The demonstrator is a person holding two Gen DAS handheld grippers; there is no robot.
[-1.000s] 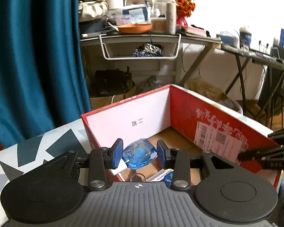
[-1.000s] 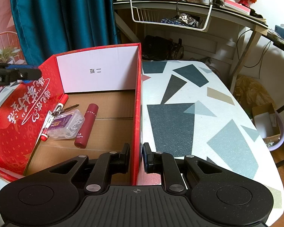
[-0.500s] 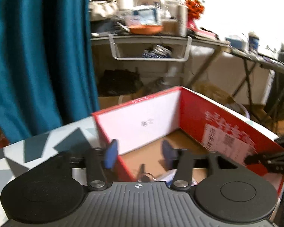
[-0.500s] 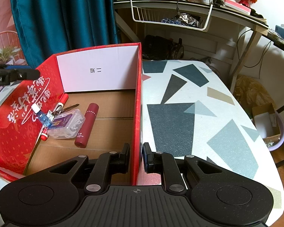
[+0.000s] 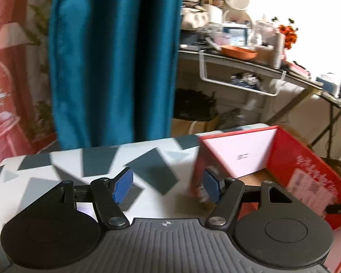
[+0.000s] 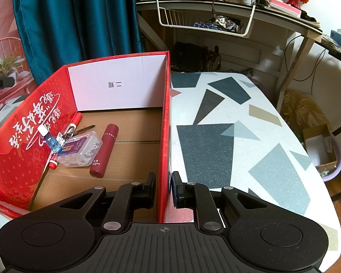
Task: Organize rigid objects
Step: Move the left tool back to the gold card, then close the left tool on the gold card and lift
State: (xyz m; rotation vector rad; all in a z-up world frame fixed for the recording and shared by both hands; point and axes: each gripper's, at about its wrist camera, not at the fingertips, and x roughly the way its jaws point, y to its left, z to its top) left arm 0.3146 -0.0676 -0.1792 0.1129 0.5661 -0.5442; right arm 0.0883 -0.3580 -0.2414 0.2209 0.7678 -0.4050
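Note:
A red cardboard box (image 6: 20, 159) stands on the patterned table (image 6: 216, 150). In it lie a small blue bottle (image 6: 51, 140) leaning by the left wall, a clear plastic case (image 6: 80, 151), a maroon tube (image 6: 105, 150) and a red marker (image 6: 76, 119). My right gripper (image 6: 163, 187) is shut on the box's right wall near its front corner. In the left wrist view my left gripper (image 5: 168, 183) hangs over the table to the left of the box (image 5: 307, 173). Its jaws are opening and nothing is between the blue pads (image 5: 122, 187).
A teal curtain (image 5: 111, 56) hangs behind the table. A cluttered desk with a wire basket (image 6: 204, 19) stands beyond the table's far end. On the floor to the right sits a lilac tub with a carton (image 6: 320, 145). Bare tabletop (image 5: 63, 170) lies left of the box.
My left gripper let go of the blue bottle, which now lies in the box. It opened wider and swung left, away from the box, over the table. The right gripper kept still.

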